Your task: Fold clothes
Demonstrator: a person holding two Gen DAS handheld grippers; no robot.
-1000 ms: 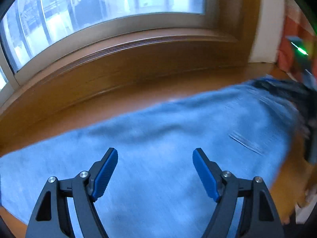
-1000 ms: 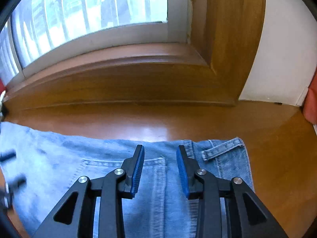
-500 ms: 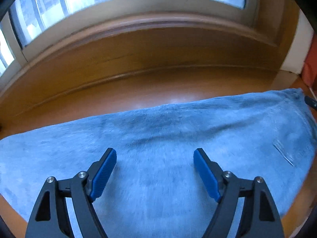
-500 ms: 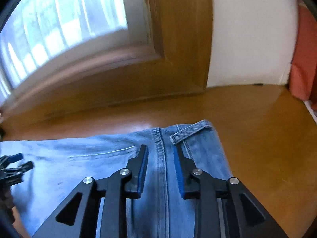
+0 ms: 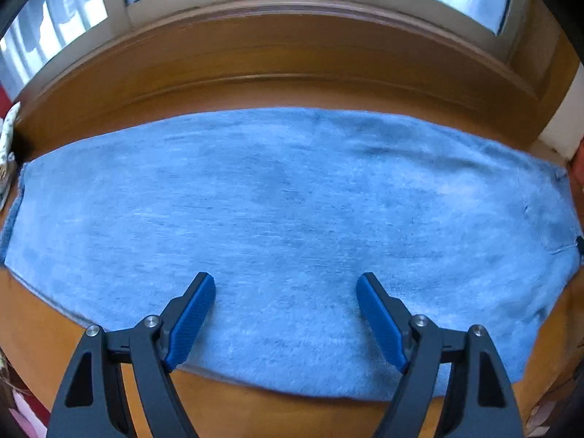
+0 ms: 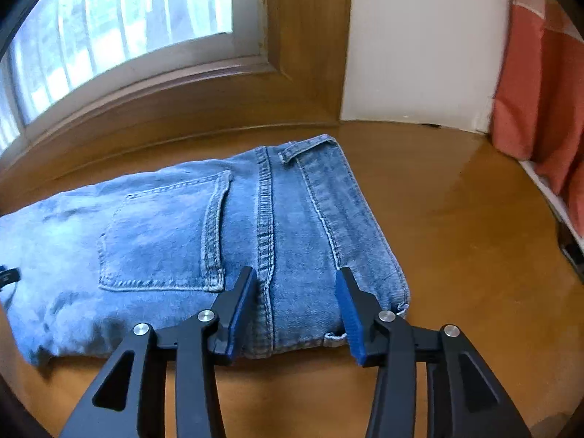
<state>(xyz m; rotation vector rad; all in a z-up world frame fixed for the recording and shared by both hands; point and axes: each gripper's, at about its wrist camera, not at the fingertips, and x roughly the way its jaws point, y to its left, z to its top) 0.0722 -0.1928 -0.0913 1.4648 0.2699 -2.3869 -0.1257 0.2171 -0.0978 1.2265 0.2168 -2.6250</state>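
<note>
**Jeans lie flat on wooden ledge beneath window**

The jeans (image 6: pixel 219 226), pale blue denim, lie folded lengthwise on a glossy honey-coloured wooden surface (image 6: pixel 474 237) that runs along below a window (image 6: pixel 109 36) with a wooden frame and sill. The waistband end, with a back pocket (image 6: pixel 160 230), centre seam and belt loop (image 6: pixel 306 146) facing up, points toward a white wall (image 6: pixel 419 43); orange-red fabric (image 6: pixel 540 84) hangs at the far right edge. In the left wrist view the leg end of the jeans (image 5: pixel 292 219) stretches across the surface, blurred, with a small pale object (image 5: pixel 7 146) at its left end that cannot be identified.

The left gripper (image 5: pixel 284 284) hangs over the legs with jaws spread wide and nothing clasped. The right gripper (image 6: pixel 294 277) hangs over the near waistband corner; its jaws have just been opening, and the denim lies below them, ungrasped. The left gripper's tip (image 6: pixel 9 275) shows at the left edge of the right wrist view.
</note>
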